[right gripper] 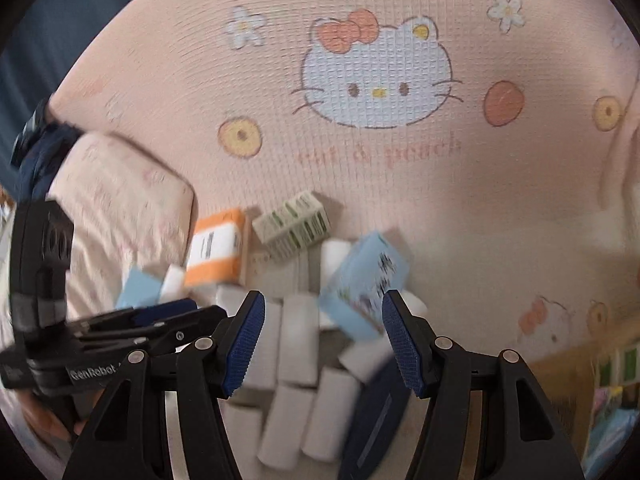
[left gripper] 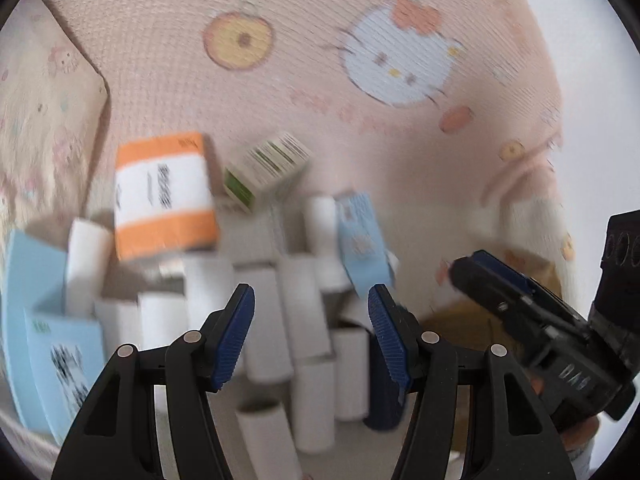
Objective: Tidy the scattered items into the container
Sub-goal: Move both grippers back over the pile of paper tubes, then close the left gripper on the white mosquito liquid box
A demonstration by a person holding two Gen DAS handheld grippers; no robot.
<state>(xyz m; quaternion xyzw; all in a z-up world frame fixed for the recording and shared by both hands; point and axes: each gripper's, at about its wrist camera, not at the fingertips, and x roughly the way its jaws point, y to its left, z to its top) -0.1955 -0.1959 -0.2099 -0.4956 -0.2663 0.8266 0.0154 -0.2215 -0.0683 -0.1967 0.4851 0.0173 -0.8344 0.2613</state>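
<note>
A pile of small boxes lies against the pink Hello Kitty fabric container wall (left gripper: 320,120): an orange-and-white box (left gripper: 164,200), a green-and-white barcode box (left gripper: 266,170), a light blue box (left gripper: 362,246), several white boxes (left gripper: 264,320) and a dark blue box (right gripper: 376,420). My left gripper (left gripper: 312,336) is open and empty just above the white boxes. My right gripper (right gripper: 324,340) is open and empty, with the tilted light blue box (right gripper: 364,284) just ahead of its fingertips. The right gripper also shows at the right of the left wrist view (left gripper: 500,280).
Larger light blue boxes (left gripper: 48,320) lean at the left. A folded pink fabric side (right gripper: 120,208) stands at the left. A wooden surface (right gripper: 572,364) with colourful items shows at the lower right. The left gripper (right gripper: 152,320) crosses the right view's lower left.
</note>
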